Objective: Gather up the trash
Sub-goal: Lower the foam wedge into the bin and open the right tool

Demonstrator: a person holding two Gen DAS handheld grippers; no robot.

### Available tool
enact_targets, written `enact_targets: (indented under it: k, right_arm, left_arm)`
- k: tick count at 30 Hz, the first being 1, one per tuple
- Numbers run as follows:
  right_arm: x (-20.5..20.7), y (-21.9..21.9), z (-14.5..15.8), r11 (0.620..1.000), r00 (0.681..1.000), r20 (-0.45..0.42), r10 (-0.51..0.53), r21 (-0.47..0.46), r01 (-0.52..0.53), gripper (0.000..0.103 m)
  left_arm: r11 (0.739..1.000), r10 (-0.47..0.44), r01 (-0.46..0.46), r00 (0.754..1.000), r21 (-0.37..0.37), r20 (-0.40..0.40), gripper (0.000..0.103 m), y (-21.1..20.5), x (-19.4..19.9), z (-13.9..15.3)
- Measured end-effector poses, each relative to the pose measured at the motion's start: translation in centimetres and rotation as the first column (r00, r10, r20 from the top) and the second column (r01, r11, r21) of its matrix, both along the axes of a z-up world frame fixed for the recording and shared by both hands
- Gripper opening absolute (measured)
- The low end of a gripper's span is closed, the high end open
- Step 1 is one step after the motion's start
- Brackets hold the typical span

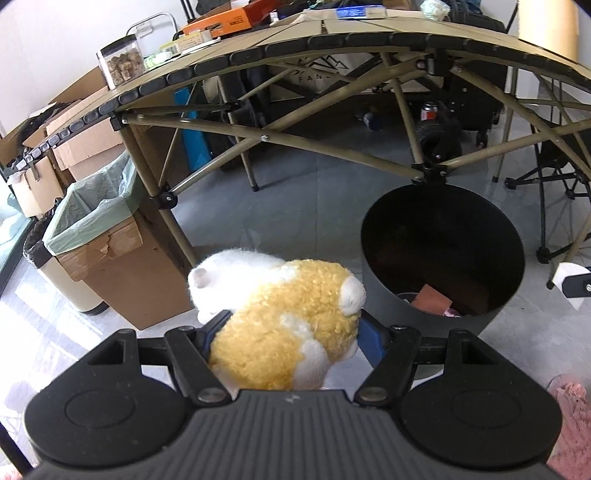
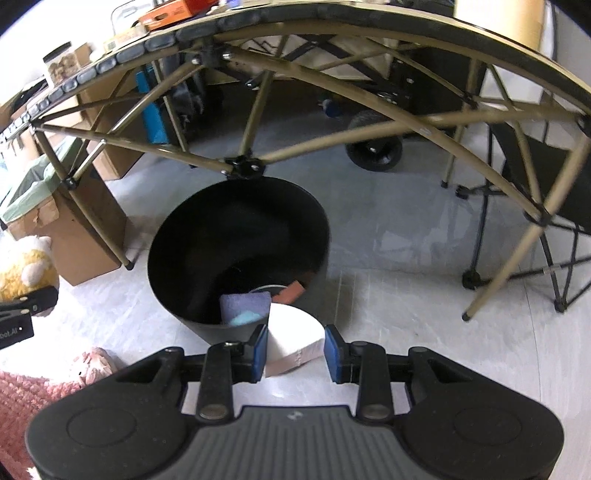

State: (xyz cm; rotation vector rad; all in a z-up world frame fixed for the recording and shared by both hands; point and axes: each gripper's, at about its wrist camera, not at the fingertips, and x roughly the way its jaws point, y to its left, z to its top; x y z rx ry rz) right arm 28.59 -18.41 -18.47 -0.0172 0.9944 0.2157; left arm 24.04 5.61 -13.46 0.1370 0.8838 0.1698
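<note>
Between the left gripper's jaws sits a yellow-and-white plush toy, clamped at its middle, held above the floor just left of the black bin. Right gripper: jaws narrow, closed on a white paper roll at the bin's near rim. Bin holds a purple sponge and an orange block. Behind stands the folding desk; left of it, a lined cardboard box.

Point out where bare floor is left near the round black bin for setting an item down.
Bare grey floor lies between the round black bin and the black folding chair. A narrower strip separates the bin from the brown cardboard box. Under the tan folding table, struts, wheels and cartons crowd it.
</note>
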Motion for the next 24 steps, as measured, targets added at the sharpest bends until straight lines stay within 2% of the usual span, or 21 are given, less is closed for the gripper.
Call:
enact_targets:
  k: [12,24]
  right_arm:
    - [5.7,5.4,0.4,0.998,0.998,0.006,0.057,-0.018,-0.057,0.031]
    - [9.5,9.5,-1.0,0.997,0.998,-0.045,0.054,-0.045,-0.056,0.031]
  left_arm:
    - [0.998,0.067,-0.067,0.998,-0.019,-0.003,0.071,2.4,2.3,-0.2]
    - [0.988,0.148,-0.148,0.989,-0.036,0.009,0.071,4.8,5.4,-0.9]
